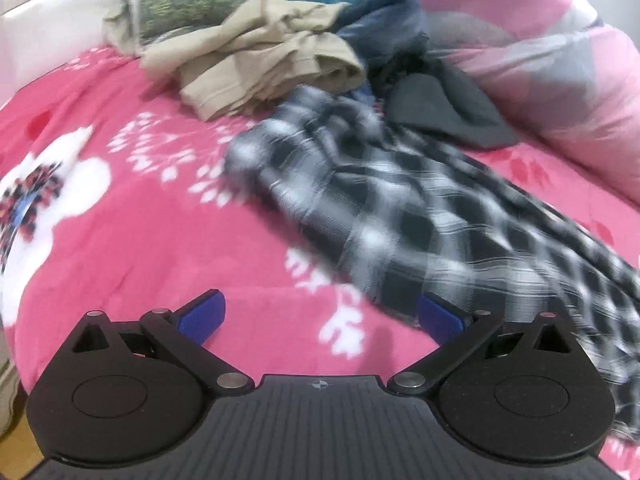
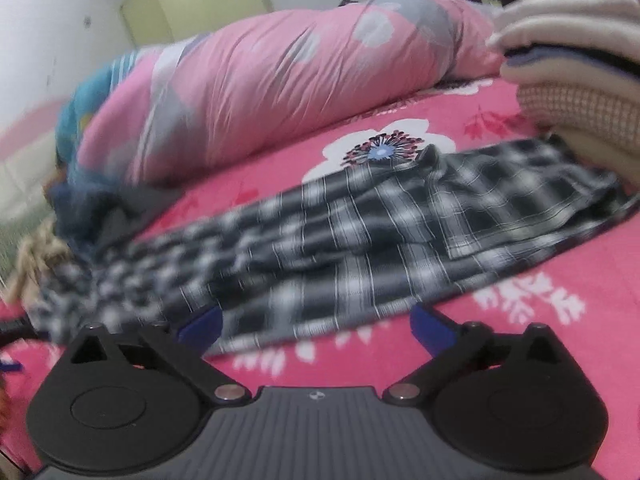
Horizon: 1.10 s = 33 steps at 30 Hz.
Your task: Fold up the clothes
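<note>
The plaid shirt (image 2: 360, 232) lies spread along the middle of the bed (image 1: 120, 240), on its pink floral cover. Left tool (image 1: 320, 316): released, jaws wide apart, at the shirt's near edge. Right tool (image 2: 316, 324): released, jaws spread, holding nothing. A beige garment (image 1: 256, 68) lies crumpled toward the bed's far edge.
</note>
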Each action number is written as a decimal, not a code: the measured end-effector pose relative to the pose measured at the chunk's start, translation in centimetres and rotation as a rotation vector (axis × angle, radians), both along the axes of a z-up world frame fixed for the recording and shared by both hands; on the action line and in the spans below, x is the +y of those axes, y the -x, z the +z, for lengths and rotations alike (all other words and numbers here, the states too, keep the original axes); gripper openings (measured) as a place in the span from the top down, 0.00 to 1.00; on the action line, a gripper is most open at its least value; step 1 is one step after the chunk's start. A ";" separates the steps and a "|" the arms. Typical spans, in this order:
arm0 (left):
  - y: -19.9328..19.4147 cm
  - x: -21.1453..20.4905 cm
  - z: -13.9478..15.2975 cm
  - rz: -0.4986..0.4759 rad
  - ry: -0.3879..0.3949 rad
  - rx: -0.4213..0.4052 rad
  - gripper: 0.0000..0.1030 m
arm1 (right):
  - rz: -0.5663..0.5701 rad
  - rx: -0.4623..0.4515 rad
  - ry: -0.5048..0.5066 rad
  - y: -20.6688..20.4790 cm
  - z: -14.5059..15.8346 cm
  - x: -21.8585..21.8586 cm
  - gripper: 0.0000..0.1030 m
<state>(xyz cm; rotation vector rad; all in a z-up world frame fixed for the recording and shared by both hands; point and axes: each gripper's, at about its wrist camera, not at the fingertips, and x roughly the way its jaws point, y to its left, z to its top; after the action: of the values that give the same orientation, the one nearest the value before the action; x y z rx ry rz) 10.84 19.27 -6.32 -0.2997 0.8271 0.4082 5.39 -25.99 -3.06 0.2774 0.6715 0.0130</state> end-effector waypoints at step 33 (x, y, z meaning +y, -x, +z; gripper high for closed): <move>-1.9 7.9 -3.0 0.040 0.383 -0.325 0.40 | -0.027 0.179 -0.662 -5.7 -5.1 -0.6 0.01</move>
<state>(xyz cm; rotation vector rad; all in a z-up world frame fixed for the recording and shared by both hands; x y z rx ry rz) 12.70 27.17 -9.27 -0.7201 0.5758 0.2261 11.10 -26.58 -8.13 0.9325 0.8286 0.1884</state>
